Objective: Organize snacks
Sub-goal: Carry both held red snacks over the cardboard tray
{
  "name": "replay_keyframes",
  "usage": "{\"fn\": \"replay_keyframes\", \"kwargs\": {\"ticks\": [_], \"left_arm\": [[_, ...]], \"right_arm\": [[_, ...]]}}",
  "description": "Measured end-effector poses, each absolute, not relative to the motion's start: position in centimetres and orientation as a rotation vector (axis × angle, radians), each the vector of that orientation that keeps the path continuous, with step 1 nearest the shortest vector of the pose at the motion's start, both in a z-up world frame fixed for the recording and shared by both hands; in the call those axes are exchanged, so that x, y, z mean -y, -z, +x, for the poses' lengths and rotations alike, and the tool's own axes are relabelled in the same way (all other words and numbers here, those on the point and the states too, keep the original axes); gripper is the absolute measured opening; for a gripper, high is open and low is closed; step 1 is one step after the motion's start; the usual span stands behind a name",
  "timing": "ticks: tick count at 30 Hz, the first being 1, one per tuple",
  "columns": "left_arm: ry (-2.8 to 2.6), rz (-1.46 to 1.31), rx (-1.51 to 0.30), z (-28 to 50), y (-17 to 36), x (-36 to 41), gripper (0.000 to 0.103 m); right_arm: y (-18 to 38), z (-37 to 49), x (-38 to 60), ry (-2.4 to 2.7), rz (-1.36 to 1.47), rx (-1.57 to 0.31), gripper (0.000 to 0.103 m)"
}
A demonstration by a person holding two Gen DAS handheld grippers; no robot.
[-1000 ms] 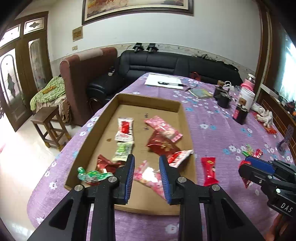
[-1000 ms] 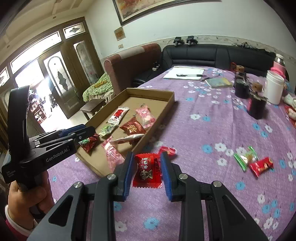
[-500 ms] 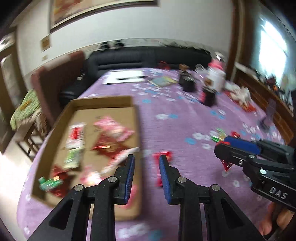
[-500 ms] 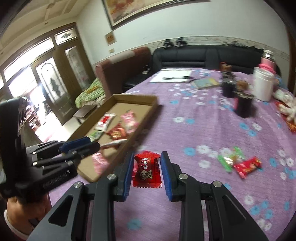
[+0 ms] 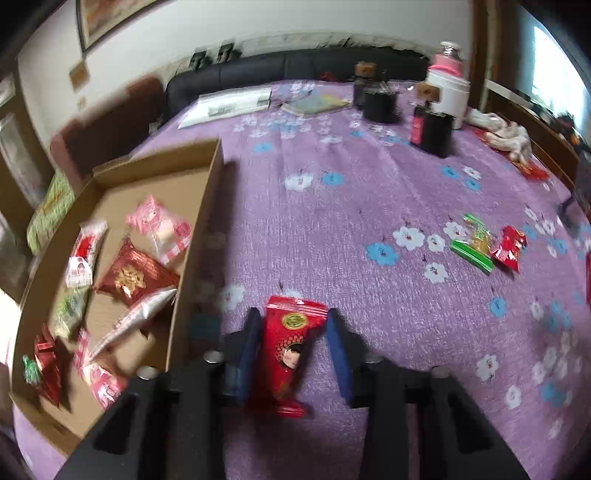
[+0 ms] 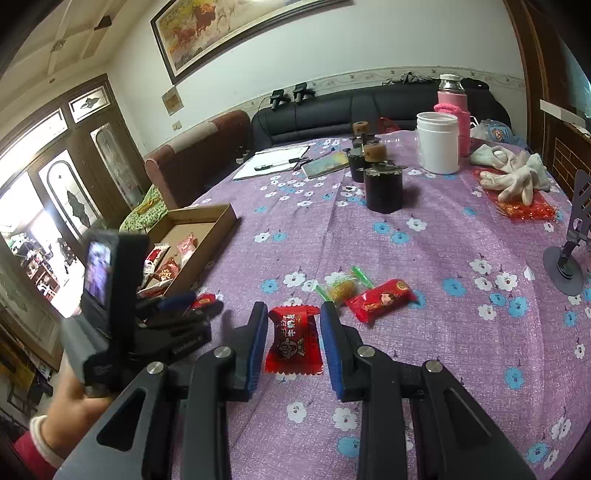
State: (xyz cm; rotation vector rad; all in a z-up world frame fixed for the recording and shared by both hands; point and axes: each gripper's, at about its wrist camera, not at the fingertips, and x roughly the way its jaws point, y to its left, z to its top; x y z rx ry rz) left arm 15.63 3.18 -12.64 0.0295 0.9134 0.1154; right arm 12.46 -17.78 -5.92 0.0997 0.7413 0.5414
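a: our left gripper [image 5: 291,341] hangs over the purple worktop [image 5: 369,206], jaws opening around a red snack packet [image 5: 286,347] that lies just right of the cardboard box [image 5: 201,236]; the pads aren't pressing it.

b: our right gripper [image 6: 293,341] frames a red candy [image 6: 293,339], narrow gap, though we cannot tell whether it's gripped. a yellow sweet [image 6: 341,286] and red packet [image 6: 380,299] lie just beyond.

We are in a home living room: a black leather sofa [image 6: 369,107], a framed painting [image 6: 229,26], glazed wooden doors [image 6: 74,177] and a floral-clothed table [image 6: 424,258] surround us.
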Motion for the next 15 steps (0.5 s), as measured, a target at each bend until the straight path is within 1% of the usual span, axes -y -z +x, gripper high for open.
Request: {"fn": "replay_keyframes", "kwargs": {"ticks": [1, 2, 10, 15], "left_arm": [[-0.076, -0.010, -0.912, 15.4, 12.5, -3.4, 0.032], [-0.063, -0.013, -0.902, 15.2, 12.3, -3.4, 0.029], [-0.041, 0.000, -0.800, 13.2, 9.6, -3.5, 0.029], [-0.051, -0.022, -0.735, 10.9, 7.4, -5.1, 0.029]], "right_arm": [[5.9, 12.4, 17.8, -0.541, 0.100, -0.740, 0.028], [5.9, 12.4, 17.9, -0.543, 0.101, -0.740, 0.028], [5.7, 12.2, 17.6, -0.549, 0.108, -0.740, 0.028], [5.6, 12.0, 17.1, -0.558, 0.105, -0.737, 0.028]]}}
